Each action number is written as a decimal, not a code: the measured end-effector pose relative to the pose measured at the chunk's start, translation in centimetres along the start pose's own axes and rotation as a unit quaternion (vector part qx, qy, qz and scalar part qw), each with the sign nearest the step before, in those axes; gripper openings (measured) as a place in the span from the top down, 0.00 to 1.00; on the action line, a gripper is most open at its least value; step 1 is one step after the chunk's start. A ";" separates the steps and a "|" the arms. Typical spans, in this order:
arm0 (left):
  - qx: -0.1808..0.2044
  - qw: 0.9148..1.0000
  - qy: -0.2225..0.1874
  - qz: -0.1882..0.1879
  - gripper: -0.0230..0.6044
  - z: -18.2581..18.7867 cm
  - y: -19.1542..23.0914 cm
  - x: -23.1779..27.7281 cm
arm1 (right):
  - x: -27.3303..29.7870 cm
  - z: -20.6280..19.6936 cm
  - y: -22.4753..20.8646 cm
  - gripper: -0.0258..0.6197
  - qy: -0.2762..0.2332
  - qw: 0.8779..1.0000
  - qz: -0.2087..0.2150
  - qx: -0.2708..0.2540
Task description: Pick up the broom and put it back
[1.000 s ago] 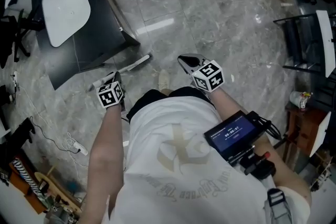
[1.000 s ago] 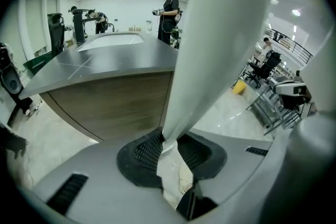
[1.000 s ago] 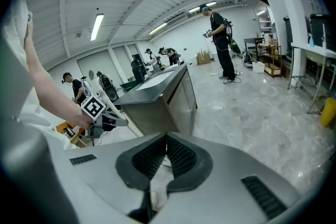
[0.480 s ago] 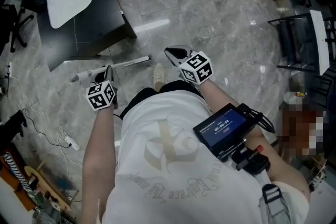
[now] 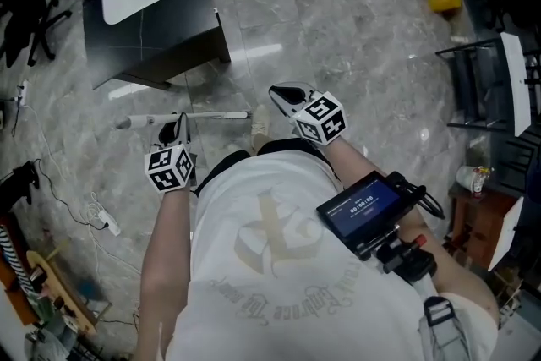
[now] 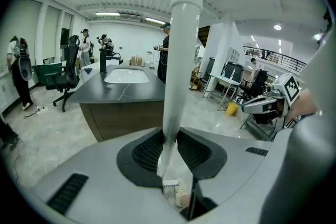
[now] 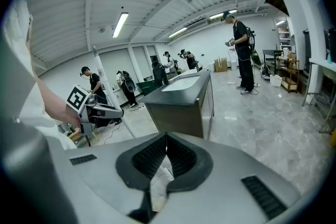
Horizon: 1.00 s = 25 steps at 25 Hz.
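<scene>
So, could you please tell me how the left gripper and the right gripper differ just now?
The left gripper is shut on the white broom handle, whereas the right gripper is shut on nothing, its jaws together. In the head view the left gripper sits nearer the person, while the right gripper reaches further forward. Both point towards the dark counter.

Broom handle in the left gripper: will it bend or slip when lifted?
Probably stiff: the broom handle runs straight through the left gripper, no sag. Likely light, as one gripper alone holds it. Its smooth round surface might slip or swivel.
</scene>
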<state>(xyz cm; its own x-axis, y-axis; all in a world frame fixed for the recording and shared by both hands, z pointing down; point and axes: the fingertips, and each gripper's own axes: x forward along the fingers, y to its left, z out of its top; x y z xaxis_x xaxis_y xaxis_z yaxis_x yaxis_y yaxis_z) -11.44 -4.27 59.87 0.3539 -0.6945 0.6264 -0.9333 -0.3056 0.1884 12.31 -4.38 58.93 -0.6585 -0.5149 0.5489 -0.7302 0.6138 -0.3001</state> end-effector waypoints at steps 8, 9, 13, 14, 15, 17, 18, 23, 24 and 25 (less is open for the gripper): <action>0.004 0.998 -0.057 0.008 0.81 1.3 -1.0 -5.5 | -0.6 1.2 3.7 0.93 -0.021 0.999 0.031 -0.010; 0.004 0.998 -0.062 0.008 0.81 1.4 -1.2 -6.1 | -0.6 1.4 4.1 0.93 -0.023 0.999 0.035 -0.011; 0.003 0.997 -0.080 0.008 0.81 1.2 -1.7 -8.4 | -0.7 1.8 6.1 0.93 -0.031 0.998 0.049 -0.019; 0.001 0.996 -0.084 0.011 0.81 1.1 -1.6 -9.0 | -0.5 1.8 6.6 0.93 -0.032 0.998 0.054 -0.021; -0.001 0.996 -0.089 0.015 0.81 1.1 -1.4 -9.4 | -0.2 1.8 6.8 0.93 -0.033 0.997 0.059 -0.023; -0.005 0.995 -0.094 0.026 0.81 0.9 -1.1 -9.4 | 0.8 1.7 6.6 0.93 -0.032 0.997 0.072 -0.026; -0.006 0.995 -0.096 0.032 0.81 0.7 -1.1 -9.0 | 1.3 1.4 6.2 0.93 -0.029 0.996 0.078 -0.028; -0.020 0.994 -0.101 0.026 0.81 -0.3 -2.8 -8.2 | 0.5 0.1 4.4 0.93 -0.011 0.997 0.073 -0.026; -0.023 0.994 -0.101 0.017 0.81 -0.5 -2.9 -8.8 | 0.2 -0.2 4.8 0.93 -0.009 0.997 0.070 -0.022; -0.025 0.994 -0.102 0.009 0.81 -0.7 -2.7 -9.6 | 0.1 -0.3 5.6 0.93 -0.008 0.997 0.068 -0.020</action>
<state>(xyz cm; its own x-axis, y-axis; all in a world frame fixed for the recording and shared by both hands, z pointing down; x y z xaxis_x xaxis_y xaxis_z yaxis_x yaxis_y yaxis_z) -12.37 3.72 53.89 0.3372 -0.8189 0.4644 -0.9397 -0.2629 0.2188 8.19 -0.77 57.57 -0.7536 -0.4351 0.4928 -0.6267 0.7017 -0.3388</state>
